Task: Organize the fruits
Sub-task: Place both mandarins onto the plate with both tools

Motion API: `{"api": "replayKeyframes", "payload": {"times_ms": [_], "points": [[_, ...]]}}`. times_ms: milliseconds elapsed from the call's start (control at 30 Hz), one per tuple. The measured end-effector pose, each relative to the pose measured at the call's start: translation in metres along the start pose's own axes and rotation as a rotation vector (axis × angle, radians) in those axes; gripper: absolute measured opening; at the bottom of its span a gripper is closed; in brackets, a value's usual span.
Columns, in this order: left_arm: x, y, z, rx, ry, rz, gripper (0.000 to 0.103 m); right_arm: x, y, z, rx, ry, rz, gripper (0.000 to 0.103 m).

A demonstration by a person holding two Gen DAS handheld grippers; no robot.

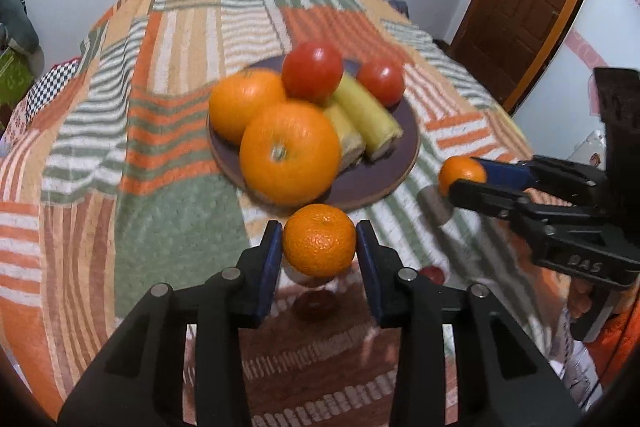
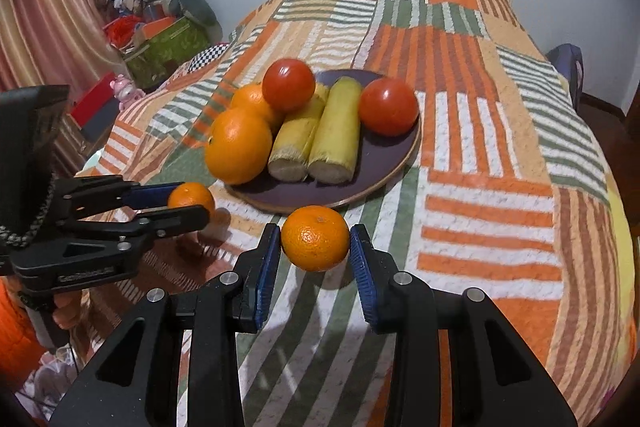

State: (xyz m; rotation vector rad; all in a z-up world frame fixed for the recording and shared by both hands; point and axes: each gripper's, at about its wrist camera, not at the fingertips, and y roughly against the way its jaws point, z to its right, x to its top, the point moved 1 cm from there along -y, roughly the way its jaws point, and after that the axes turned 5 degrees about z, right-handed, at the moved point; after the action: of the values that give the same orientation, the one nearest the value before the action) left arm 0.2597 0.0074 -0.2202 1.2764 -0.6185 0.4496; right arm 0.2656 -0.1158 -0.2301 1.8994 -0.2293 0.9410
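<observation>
Each gripper held a mandarin: the left gripper (image 1: 319, 247) was closed on one mandarin (image 1: 319, 239) and the right gripper (image 2: 314, 247) on another mandarin (image 2: 315, 238), both fruits lifted clear of the bedspread (image 2: 492, 187) just short of the plate (image 2: 384, 171). The pads touched only the sides of the round skins, so a tilt or a slackened squeeze could probably have let a fruit slip, drop onto the soft cover and roll toward the sloping edge. The plate was crowded: two oranges (image 1: 290, 153) at its left, two tomatoes (image 2: 288, 85) behind, two pale stalks (image 2: 334, 131) in the middle. One tomato sat perched on the pile, and a nudge from a finger might have toppled it. Bare plate showed mainly at the near rim and right side, the likeliest landing room. The grippers worked close side by side and could have knocked together.
</observation>
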Motion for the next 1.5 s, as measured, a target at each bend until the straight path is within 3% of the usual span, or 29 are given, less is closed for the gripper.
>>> {"api": "replayKeyframes", "payload": {"times_ms": [500,900,1200,1500], "points": [[0.069,-0.011,0.027,-0.027,-0.044,0.105,0.037,0.043,-0.005,0.025,-0.044,0.020,0.089,0.033],[0.075,-0.047,0.025,-0.029,-0.016,0.070,0.037,0.043,-0.035,0.040,-0.044,-0.007,0.032,0.033],[0.077,-0.048,0.032,0.004,-0.057,0.085,0.038,0.044,-0.046,0.037,-0.039,0.013,0.016,0.035],[0.079,-0.036,0.026,-0.011,-0.013,0.093,0.040,0.046,-0.035,0.033,-0.053,0.034,0.030,0.036]]}}
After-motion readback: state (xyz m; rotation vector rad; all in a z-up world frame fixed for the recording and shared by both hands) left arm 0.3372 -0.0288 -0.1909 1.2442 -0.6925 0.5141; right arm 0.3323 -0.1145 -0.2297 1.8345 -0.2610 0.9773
